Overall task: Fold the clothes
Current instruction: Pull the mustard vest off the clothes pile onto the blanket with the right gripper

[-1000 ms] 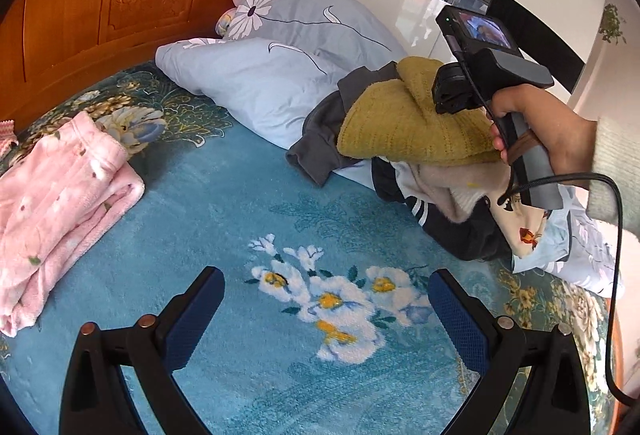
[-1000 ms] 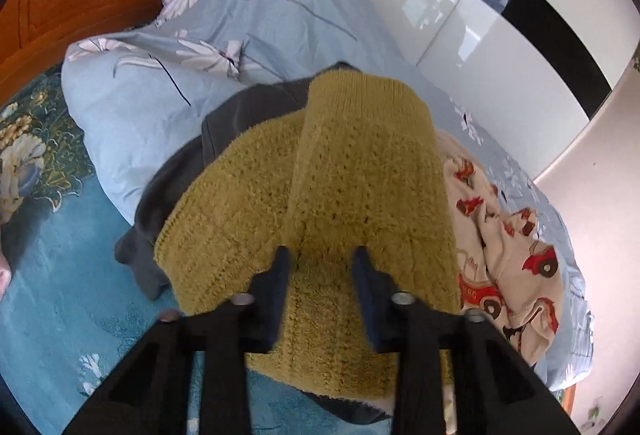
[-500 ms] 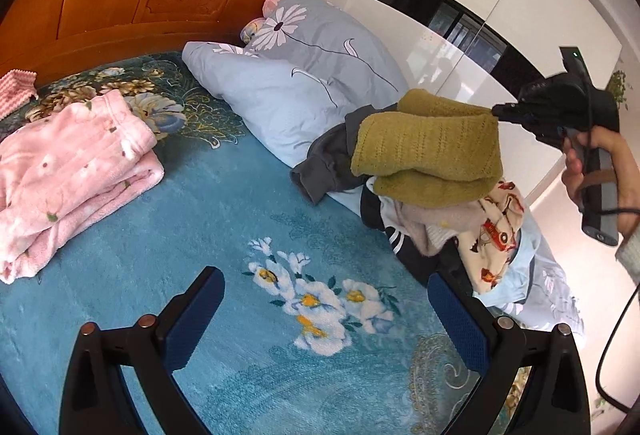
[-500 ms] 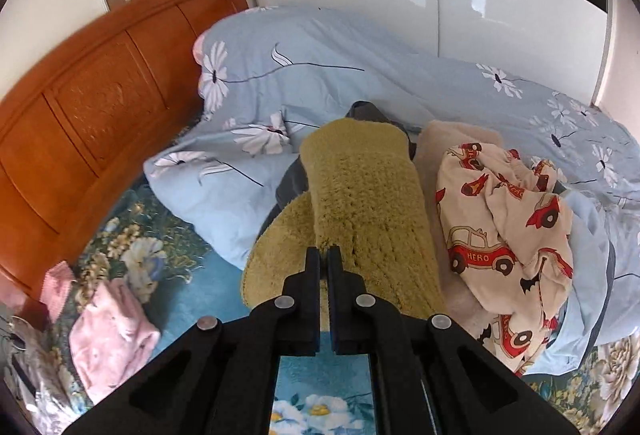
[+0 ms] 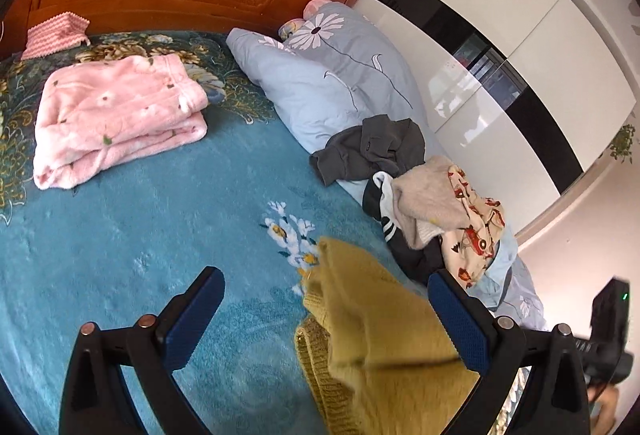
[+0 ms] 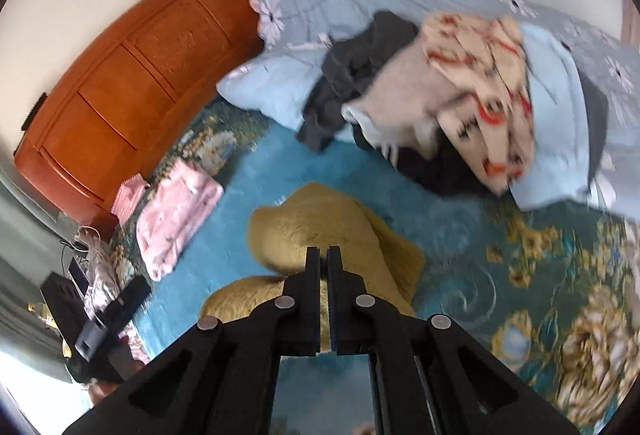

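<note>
We see our right gripper (image 6: 323, 255) clamped on the mustard knit sweater (image 6: 320, 227), which hangs over the blue bedspread (image 5: 140, 235) | left gripper (image 5: 324, 311) spread wide, holding nothing, sweater just beside its right finger | folded pink garment (image 5: 116, 115) near headboard | unfolded clothes pile (image 5: 424, 195) against the pillows (image 5: 320, 75)

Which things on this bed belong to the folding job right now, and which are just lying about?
In the job:
- mustard-yellow knitted sweater, gripped by the right tool
- open left tool
- heap of unfolded clothes
- folded pink fleece garment

Lying about:
- pale blue flowered pillows
- pink knitted cloth by the headboard
- blue flowered bedspread
</note>
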A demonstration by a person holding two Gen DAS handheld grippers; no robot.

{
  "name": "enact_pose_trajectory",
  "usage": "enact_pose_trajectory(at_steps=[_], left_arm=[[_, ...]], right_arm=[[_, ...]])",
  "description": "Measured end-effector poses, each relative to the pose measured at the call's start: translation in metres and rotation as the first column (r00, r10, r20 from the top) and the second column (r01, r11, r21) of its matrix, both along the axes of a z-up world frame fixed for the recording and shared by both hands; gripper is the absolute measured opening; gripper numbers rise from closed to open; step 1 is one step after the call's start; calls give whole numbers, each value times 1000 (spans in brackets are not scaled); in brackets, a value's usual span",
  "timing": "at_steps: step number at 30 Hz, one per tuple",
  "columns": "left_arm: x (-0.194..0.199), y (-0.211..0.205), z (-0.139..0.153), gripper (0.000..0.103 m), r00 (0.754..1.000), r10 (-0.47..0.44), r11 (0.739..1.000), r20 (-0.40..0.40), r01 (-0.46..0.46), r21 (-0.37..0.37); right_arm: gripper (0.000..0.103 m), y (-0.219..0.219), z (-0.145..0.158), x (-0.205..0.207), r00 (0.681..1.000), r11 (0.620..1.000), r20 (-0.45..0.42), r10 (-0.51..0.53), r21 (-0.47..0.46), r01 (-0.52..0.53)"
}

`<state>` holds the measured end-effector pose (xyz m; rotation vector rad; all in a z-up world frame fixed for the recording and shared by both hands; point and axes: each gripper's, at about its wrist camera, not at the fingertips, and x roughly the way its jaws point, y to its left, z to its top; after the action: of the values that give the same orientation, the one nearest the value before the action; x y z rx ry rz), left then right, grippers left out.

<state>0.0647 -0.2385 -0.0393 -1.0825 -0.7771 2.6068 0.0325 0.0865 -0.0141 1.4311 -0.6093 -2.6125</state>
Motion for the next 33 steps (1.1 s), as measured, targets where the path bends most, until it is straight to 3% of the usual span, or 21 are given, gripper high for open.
enact_pose_trajectory(at_steps=[4,8,10,11,14,17,18,19,21,22,24,26,27,28,33], left_arm=[[10,17,-10,103,998,-42,999,41,43,-16],[18,39,-27,103,993,-75,997,88,75,1],[22,49,-37,103,990,-88,996,115,87,12],[25,51,-39,103,989,-83,997,121,82,14],[32,54,-41,103,990,-67,998,126,66,6],[36,43,-26,103,997,-20,999,78,23,-38],[37,37,-19,103,998,2,999,55,0,-47],[38,30,-15,103,999,17,999,45,-15,-43],[40,18,-6,103,999,47,998,25,-46,-35],[41,15,-6,103,998,52,998,31,-50,-36],[44,11,-7,103,997,61,997,40,-59,-50],[46,12,-12,103,997,59,996,55,-56,-66],[47,13,-14,103,996,58,996,64,-53,-74],[47,15,-18,103,996,49,996,80,-43,-72],[41,35,-35,103,986,-10,998,168,21,-67]], right_arm=[[0,49,-57,75,975,985,142,-170,19,169],[0,115,-82,141,893,917,213,-397,126,378],[0,129,-89,164,869,896,218,-444,141,422],[0,129,-90,168,874,898,207,-439,146,416],[3,98,-96,152,931,946,175,-320,107,305],[3,37,-102,113,983,985,128,-128,129,112],[8,15,-104,100,990,989,121,-72,138,55],[27,-7,-107,88,993,989,114,-15,147,-2],[49,-48,-116,67,990,981,107,92,160,-108],[50,-67,-121,59,984,974,106,140,164,-157],[50,-100,-132,50,966,945,139,219,217,-245],[45,-113,-141,46,963,911,166,212,324,-257],[33,-114,-145,46,965,894,179,193,373,-248],[6,-105,-146,47,968,904,194,158,366,-221],[5,-26,-119,75,987,947,157,-32,320,-20]])
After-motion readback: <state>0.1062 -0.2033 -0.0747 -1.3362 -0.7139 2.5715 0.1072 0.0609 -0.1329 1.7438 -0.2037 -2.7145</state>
